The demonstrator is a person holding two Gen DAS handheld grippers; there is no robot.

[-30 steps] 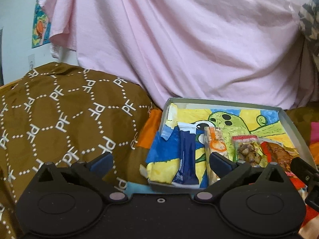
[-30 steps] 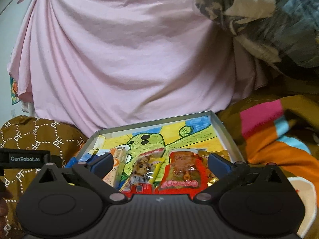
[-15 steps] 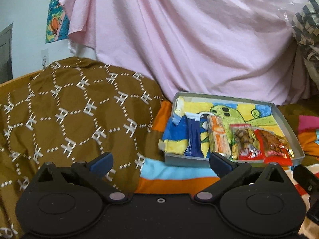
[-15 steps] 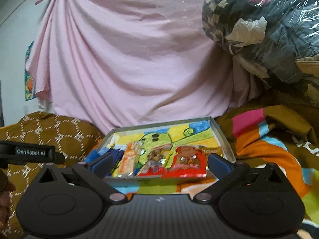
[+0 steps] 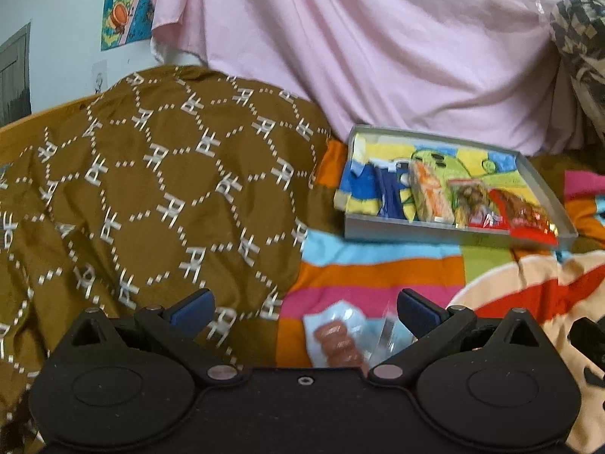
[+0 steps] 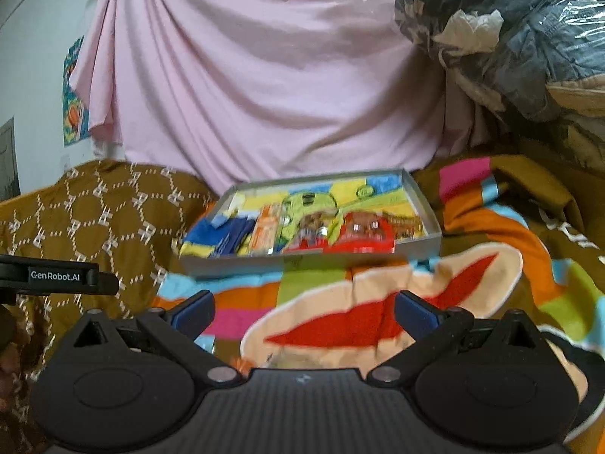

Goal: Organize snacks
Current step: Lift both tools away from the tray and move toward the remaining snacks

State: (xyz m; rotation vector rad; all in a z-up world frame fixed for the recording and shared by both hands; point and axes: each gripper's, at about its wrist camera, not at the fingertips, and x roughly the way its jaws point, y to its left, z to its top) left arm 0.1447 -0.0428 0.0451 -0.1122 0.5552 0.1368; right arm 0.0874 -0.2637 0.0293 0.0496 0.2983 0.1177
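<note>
A grey tray (image 5: 423,226) with a cartoon lining holds a row of several snack packets: blue ones at the left, an orange one (image 5: 431,196), a nut packet and a red one (image 5: 525,219). The tray also shows in the right wrist view (image 6: 302,261). A clear packet of brown sausages (image 5: 340,340) lies on the striped blanket just in front of my left gripper (image 5: 304,308), which is open and empty. My right gripper (image 6: 304,310) is open and empty, well short of the tray.
A brown patterned quilt (image 5: 151,196) rises at the left. A pink sheet (image 6: 264,75) hangs behind the tray. Plastic-wrapped bedding (image 6: 510,30) is piled at the right. A striped cartoon blanket (image 6: 378,314) covers the surface.
Both grippers have pulled back from the tray, which now looks smaller and farther. The sausage packet has come into the left wrist view. Both grippers stayed open.
</note>
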